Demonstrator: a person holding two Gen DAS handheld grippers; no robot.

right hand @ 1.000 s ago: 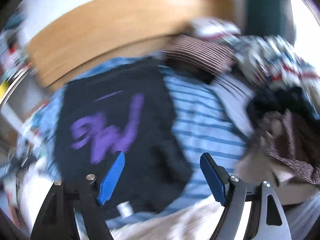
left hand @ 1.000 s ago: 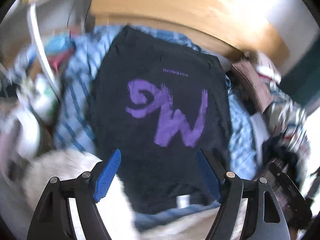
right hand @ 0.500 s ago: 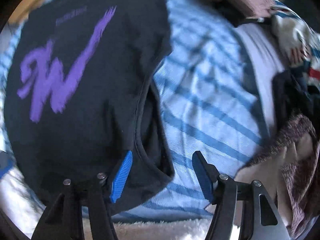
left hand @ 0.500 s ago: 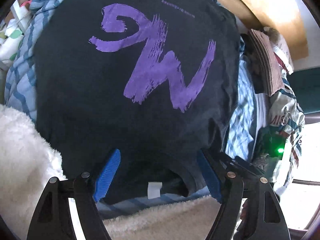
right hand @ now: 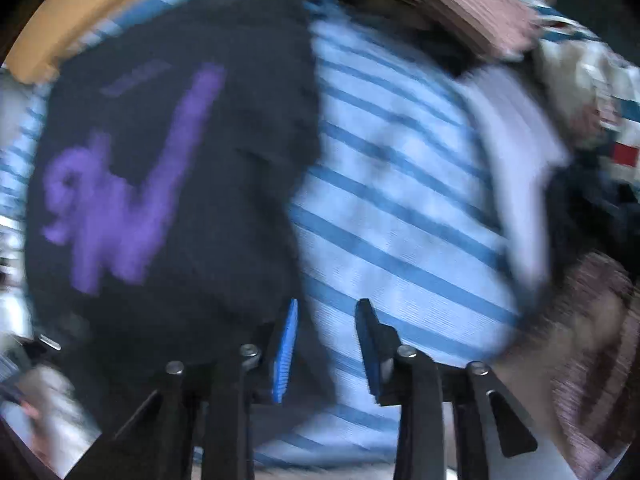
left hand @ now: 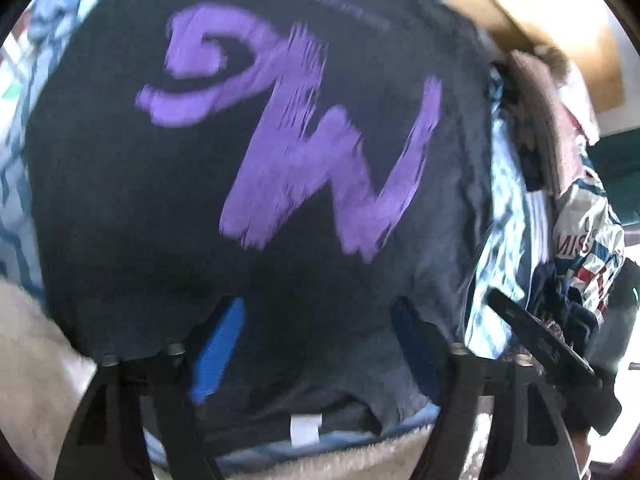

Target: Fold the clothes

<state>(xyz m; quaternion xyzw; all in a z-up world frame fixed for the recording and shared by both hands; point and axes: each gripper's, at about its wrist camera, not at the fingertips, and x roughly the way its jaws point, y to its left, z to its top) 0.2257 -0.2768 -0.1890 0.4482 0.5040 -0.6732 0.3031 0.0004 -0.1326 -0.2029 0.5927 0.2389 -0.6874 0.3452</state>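
one blue-striped sheet (right hand: 404, 200) covers the bed, and one black t-shirt (left hand: 160, 208) with one purple brush-stroke print (left hand: 304, 152) lies flat on it, its collar tag (left hand: 306, 430) nearest the left wrist camera. one heap of mixed clothes (left hand: 580, 240) sits beside the shirt. two grippers work here: the left gripper (left hand: 320, 344) has just been closing but stands wide over the collar; the right gripper (right hand: 326, 344) has just been narrowing beside the shirt's edge, only striped sheet visible between its jaws.

Left gripper (left hand: 320, 344) jaws wide, closing, right gripper (right hand: 326, 350) narrowing
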